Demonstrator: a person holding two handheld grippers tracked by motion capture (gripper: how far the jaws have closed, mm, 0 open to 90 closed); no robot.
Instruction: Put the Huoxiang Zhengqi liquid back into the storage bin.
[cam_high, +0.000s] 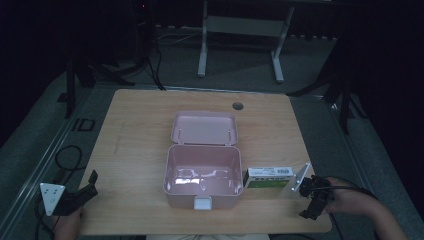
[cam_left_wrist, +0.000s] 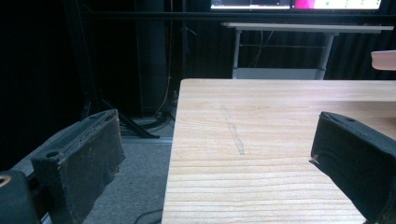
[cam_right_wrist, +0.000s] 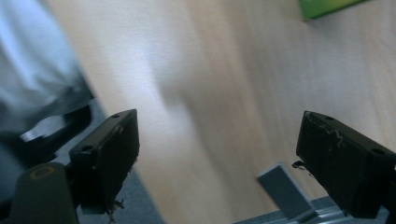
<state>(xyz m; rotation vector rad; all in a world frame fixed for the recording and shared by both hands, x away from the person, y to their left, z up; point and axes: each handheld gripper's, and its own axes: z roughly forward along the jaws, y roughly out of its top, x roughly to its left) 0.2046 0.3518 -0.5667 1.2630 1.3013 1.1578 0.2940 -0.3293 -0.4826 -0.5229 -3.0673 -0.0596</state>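
progress looks close to nil: the green and white carton (cam_high: 267, 177) lies flat on the wooden surface (cam_high: 135, 145), just beside the right wall of the pink storage box (cam_high: 202, 175), apparently touching it, and not inside. the box stands open near the front middle of the surface, its hinged lid (cam_high: 204, 128) thrown back flat behind it, its white latch (cam_high: 202, 202) facing the person, and its hollow looks bare apart from reflections.

the right gripper (cam_high: 311, 192) hangs at the front right corner, just right of the carton, not touching it. in the right gripper view its jaws are spread wide with nothing between them, over blurred wood grain, and a green corner of the carton (cam_right_wrist: 327, 7) peeks in at the top edge. the left gripper (cam_high: 87, 187) sits at the front left edge, well apart from the box; in the left gripper view its jaws are likewise spread wide and bare, looking along the surface (cam_left_wrist: 280, 140).

judging from this, the likely job is to put the carton into the box and perhaps close the lid. the box is already open; grasping, lifting, placing and any closing all seem left to do.
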